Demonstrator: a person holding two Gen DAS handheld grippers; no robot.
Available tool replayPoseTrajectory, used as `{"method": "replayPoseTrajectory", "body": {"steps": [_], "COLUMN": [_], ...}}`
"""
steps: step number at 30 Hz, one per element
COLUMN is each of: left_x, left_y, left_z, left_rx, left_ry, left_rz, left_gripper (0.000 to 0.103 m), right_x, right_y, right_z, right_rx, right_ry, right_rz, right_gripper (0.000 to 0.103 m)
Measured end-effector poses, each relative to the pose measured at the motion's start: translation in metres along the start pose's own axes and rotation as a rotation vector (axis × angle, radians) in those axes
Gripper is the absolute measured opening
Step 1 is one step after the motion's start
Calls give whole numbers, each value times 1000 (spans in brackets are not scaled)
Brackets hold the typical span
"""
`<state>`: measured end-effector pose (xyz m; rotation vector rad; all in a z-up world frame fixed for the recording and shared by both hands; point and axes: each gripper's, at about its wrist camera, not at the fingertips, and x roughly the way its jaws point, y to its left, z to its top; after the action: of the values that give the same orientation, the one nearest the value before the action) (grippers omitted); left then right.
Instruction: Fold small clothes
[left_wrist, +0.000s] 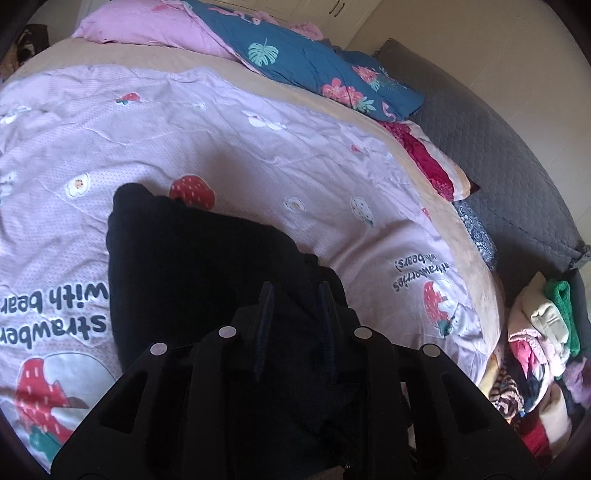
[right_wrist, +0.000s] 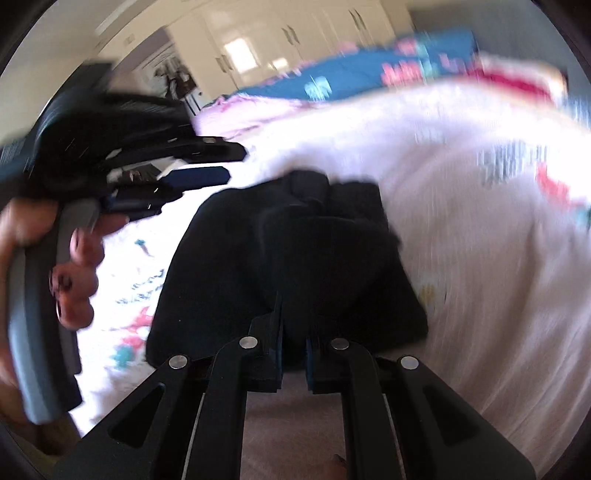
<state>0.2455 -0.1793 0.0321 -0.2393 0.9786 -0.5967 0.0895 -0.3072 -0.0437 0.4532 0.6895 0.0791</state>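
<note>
Right tool (right_wrist: 291, 314) clamped, black garment (right_wrist: 295, 258) ahead

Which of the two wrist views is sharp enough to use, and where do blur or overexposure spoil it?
Left wrist: sharp, only fisheye bending at the edges; the quilt print reads clearly and the dark garment shows little inner detail. Right wrist: motion-smeared throughout, with the quilt washed out to near white, the wardrobe glaring, and the person's hand blurred.

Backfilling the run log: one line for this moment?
right gripper: shut on black garment | left gripper: open | surface: strawberry quilt
</note>
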Motion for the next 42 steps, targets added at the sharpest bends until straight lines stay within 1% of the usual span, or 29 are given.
{"method": "replayPoseTrajectory", "body": {"steps": [1,2,3,4,5,6,7,8,9,11,12,14,15,18,21,22,24,27,28,29,31,32,33,34,35,36,39,40,42], "left_x": [0,-1,-3,-6,-7,-10,-13,-15,-18,-17,-16,-14,-13,-12,-12,-12,-13,-15,-15,-16,-16,-17,-17,-18,-19,-20,-23,-22,-18], "left_y": [1,1,4,9,11,15,19,23,27,35,37,35,33,28,29,30,30,28,28,28,27,27,27,27,26,26,20,17,11], "left_z": [-3,-5,-11,-16,-19,-23,-29,-35,-42,-53,-57,-65,-69,-75,-78,-80,-82,-84,-84,-84,-85,-85,-86,-86,-85,-85,-84,-84,-86], "left_rx": [7,11,13,13,17,26,41,55,68,85,101,144,168,205,200,196,197,204,201,197,195,196,194,192,188,184,182,186,200], "left_ry": [1,1,0,-3,-7,-14,-23,-31,-36,-34,-29,-31,-36,-51,-59,-61,-66,-70,-70,-71,-73,-74,-75,-74,-71,-67,-57,-52,-43], "left_rz": [2,9,16,28,41,60,89,116,143,169,180,213,230,261,257,256,255,248,240,235,227,225,220,215,201,186,137,118,115], "left_gripper": [27,31,33,34,35,37,40,42,43,43,43,43,43,44,44,44,44,44,44,44,44,44,44,44,47,49,51,51,52], "right_x": [2,1,1,0,-2,-4,-7,-11,-14,-17,-17,-15,-10,14,38,48,54,67,73,81,99,108,113,109,105,93,68,65,69], "right_y": [-10,-16,-24,-29,-36,-40,-43,-46,-48,-52,-55,-63,-68,-73,-66,-54,-32,-1,4,5,7,6,6,8,8,10,0,-5,-18], "right_z": [-2,-3,-4,-3,-4,-3,-1,3,8,18,28,43,53,74,88,94,102,113,115,118,118,117,114,111,114,115,122,124,122], "right_rx": [53,87,128,161,196,212,224,234,244,253,259,284,298,302,253,195,90,-62,-80,-86,-81,-79,-86,-112,-137,-165,-150,-143,-127], "right_ry": [32,49,71,85,95,97,96,84,71,58,46,23,27,89,149,167,145,149,169,198,266,299,318,301,280,239,164,156,167], "right_rz": [15,26,50,73,99,119,141,158,170,205,211,185,178,143,118,77,17,-31,-44,-61,-55,-48,-31,-32,-31,-23,-3,-6,-31], "right_gripper": [10,16,24,27,33,38,40,47,57,65,67,67,67,67,67,67,67,64,63,58,54,40,22,18,7,6,6,6,6]}}
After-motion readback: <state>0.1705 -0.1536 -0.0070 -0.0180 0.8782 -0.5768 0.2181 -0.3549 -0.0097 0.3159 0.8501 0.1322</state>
